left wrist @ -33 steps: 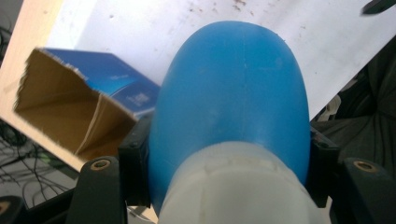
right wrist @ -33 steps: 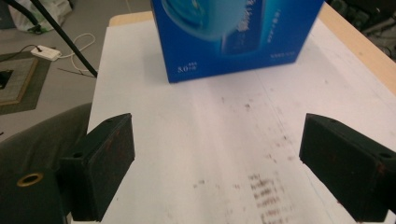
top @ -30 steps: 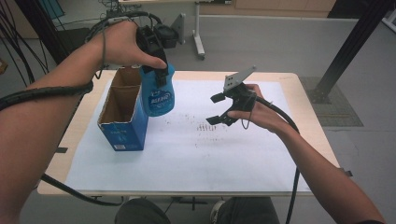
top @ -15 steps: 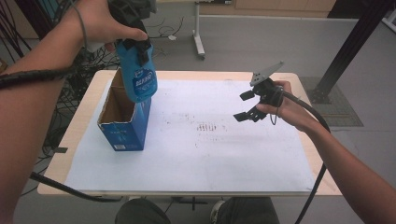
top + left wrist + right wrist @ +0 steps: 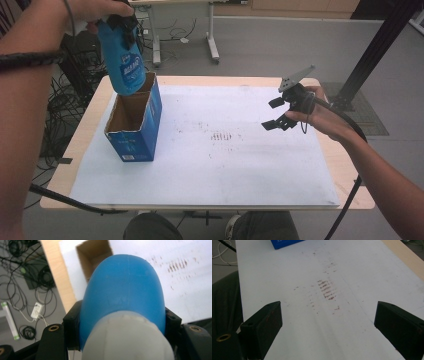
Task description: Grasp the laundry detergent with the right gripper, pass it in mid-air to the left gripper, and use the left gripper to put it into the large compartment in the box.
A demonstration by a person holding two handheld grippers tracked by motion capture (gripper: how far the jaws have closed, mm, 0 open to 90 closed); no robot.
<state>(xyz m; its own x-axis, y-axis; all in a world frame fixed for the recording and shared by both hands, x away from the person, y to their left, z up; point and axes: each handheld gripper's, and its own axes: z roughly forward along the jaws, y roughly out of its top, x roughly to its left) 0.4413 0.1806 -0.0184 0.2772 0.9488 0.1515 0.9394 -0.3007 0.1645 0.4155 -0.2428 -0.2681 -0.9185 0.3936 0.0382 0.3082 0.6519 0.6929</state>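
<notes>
Left hand-held gripper (image 5: pixel 121 22) clamps the blue bottle (image 5: pixel 121 60) by its top, hanging it base-down over the open blue box (image 5: pixel 135 122) so it clears the rim. Right hand-held gripper (image 5: pixel 280 112) hovers wide open and empty above the bench (image 5: pixel 225 165), out of the way.

You have a smooth blue plastic bottle (image 5: pixel 122 60) with a printed label and a duller white plastic neck. The open box (image 5: pixel 134 122) is cardboard: raw brown and matt inside, printed blue with a slight sheen outside. A matt white sheet (image 5: pixel 215 165), scuffed with brownish marks near its middle, covers the tabletop (image 5: pixel 87 125), whose bare edge looks like pale, smooth wood. Your right gripper (image 5: pixel 277 112) has matt black plastic jaws; brass-coloured metal inserts show in the left gripper (image 5: pixel 122 322).
</notes>
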